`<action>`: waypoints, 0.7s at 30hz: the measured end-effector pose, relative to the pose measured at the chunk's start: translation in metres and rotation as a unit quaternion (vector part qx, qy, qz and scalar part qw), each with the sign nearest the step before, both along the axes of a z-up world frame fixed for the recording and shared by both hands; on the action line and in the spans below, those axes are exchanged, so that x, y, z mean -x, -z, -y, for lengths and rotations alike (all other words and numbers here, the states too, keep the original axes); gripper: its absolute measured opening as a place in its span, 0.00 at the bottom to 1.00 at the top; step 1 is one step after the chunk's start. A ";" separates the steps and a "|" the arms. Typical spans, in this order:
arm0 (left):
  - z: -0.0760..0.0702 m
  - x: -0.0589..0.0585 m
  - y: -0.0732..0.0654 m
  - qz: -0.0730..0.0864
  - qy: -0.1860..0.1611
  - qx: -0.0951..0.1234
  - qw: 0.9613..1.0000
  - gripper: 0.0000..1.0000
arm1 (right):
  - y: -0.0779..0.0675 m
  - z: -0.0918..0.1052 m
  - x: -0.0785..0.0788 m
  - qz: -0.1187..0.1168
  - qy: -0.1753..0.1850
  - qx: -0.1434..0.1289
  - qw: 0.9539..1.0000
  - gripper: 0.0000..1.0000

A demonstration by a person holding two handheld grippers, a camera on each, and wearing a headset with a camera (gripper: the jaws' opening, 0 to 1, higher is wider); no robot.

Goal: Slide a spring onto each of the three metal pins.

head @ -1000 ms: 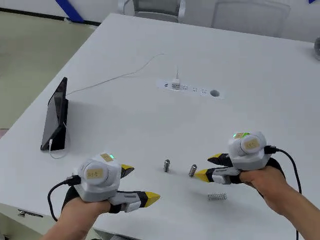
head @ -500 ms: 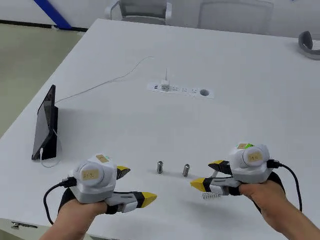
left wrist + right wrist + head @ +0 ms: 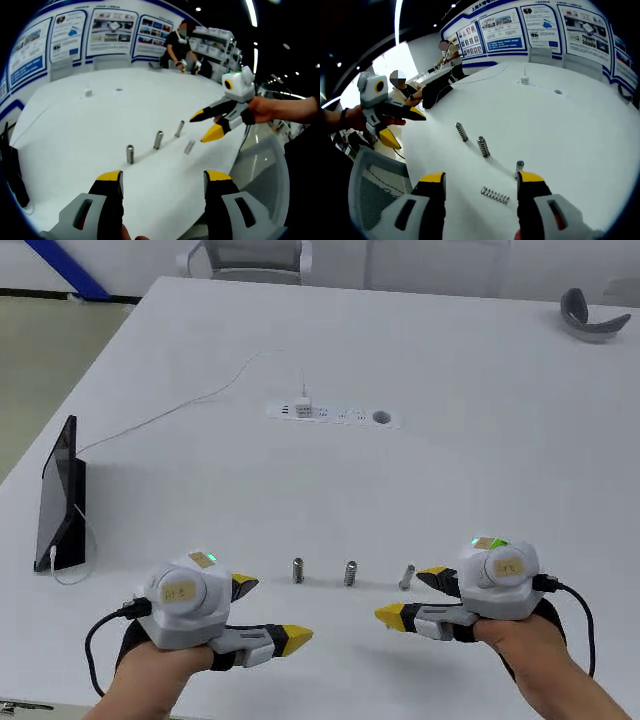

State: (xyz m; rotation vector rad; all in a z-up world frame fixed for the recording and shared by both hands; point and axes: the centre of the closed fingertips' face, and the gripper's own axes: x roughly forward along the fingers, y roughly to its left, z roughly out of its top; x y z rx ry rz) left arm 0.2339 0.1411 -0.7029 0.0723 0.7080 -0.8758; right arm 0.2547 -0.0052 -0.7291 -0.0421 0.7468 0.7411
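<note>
- counter (image 3: 480, 470): white. The layout on it is unchanged. The whole head view has shifted since 0.5 s ago, which is camera motion and not a move of the things. The power strip (image 3: 325, 413) is on the far side and the tablet (image 3: 58, 495) at the left edge.
- left gripper (image 3: 272, 610): jaws spread, nothing between them. It is by the counter's near edge, left of the pins, and has not moved relative to them.
- right gripper (image 3: 408, 595): jaws spread, empty. Change: it has come over the loose spring, which showed at its lower jaw tip 0.5 s ago. The head view now has it covered.
- pins: a row of three. The left pin (image 3: 298, 570) and middle pin (image 3: 350, 573) each carry a coil. The right pin (image 3: 407, 576) is bare, just beside the right gripper's upper jaw. At 1.0 s ago the gripper hid it.
- loose spring (image 3: 495, 196): flat on the counter, near the bare pin, between the jaws in the right gripper view. Whether it touches either jaw cannot be told.
</note>
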 end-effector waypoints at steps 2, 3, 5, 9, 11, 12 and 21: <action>0.003 0.001 0.002 -0.001 0.005 0.000 1.000 0.67 | 0.000 0.004 0.004 0.001 0.004 0.001 1.000 0.59; 0.005 0.001 0.002 -0.001 0.006 -0.001 1.000 0.67 | 0.001 0.005 0.005 0.002 0.006 0.000 1.000 0.60; 0.008 0.002 0.001 -0.002 0.008 0.001 1.000 0.67 | 0.000 0.009 0.008 0.006 0.012 -0.002 1.000 0.61; 0.015 0.004 0.004 -0.005 0.016 0.001 1.000 0.67 | 0.000 0.017 0.015 0.004 0.027 -0.010 1.000 0.64; 0.018 0.006 0.006 -0.007 0.021 -0.001 1.000 0.67 | 0.000 0.021 0.018 0.005 0.031 -0.012 0.999 0.65; 0.019 0.006 0.007 -0.007 0.022 -0.001 1.000 0.67 | 0.001 0.023 0.020 0.003 0.032 -0.012 0.999 0.66; 0.031 0.006 0.008 -0.011 0.039 -0.004 0.999 0.68 | 0.004 0.044 0.034 -0.006 0.050 -0.013 0.999 0.73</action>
